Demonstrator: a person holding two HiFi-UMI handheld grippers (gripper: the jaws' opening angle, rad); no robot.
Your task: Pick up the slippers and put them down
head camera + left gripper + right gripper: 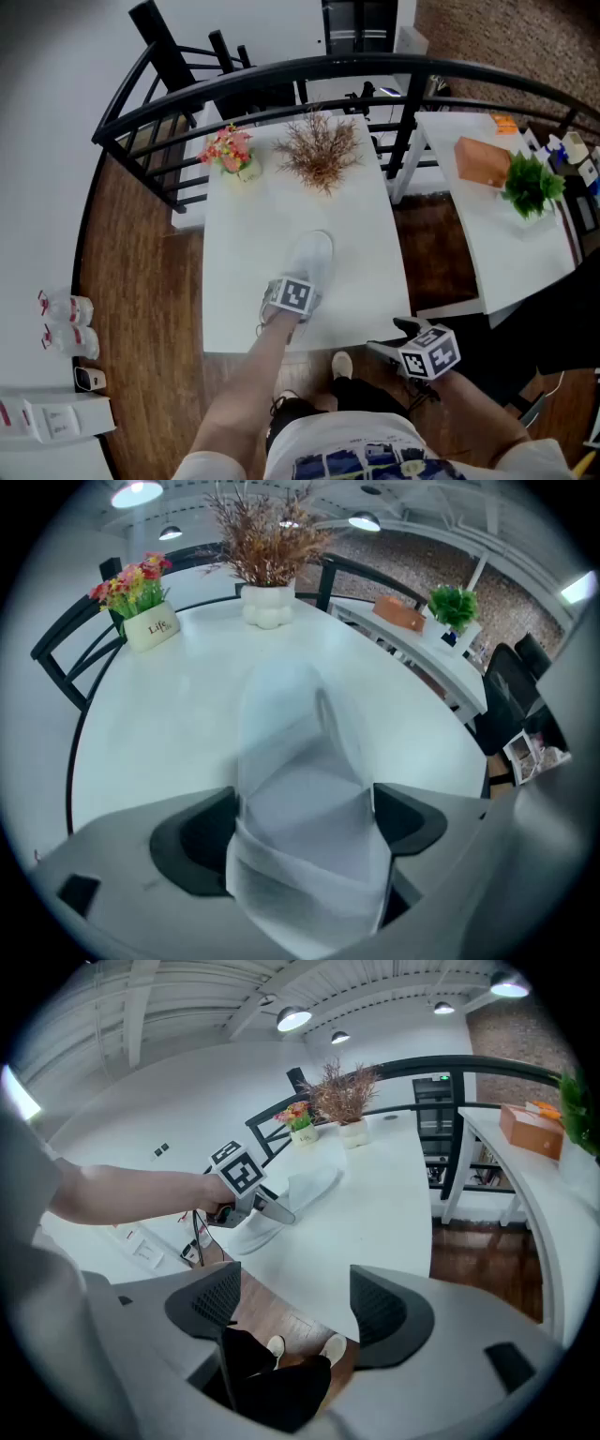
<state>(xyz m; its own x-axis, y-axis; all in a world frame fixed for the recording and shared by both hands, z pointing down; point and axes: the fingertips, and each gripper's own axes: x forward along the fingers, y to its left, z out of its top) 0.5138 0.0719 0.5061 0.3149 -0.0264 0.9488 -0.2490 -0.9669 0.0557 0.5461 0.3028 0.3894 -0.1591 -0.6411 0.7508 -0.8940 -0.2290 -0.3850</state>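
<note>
1. Slipper (316, 255) status: only one white one in sight. It's on the white worktop (361, 211) close to the person's edge. Can't tell if it's resting flat or lifted a hair.
2. The left claw (300, 822) is pinching it across its near end, both jaws pressed against its sides.
3. Key bit: its long axis runs straight away from the left claw (292, 298), toe end pointing toward the dried-plant pot (319, 150) at the far side. Any lift or set-down looks like the left hand's job.
4. The right claw (295, 1312) is spread with nothing between the jaws. It hangs off the worktop's near corner over the floor (281, 1321), well apart from the slipper.
5. My guess: the pick-up is in hand and the put-down isn't done yet.
</note>
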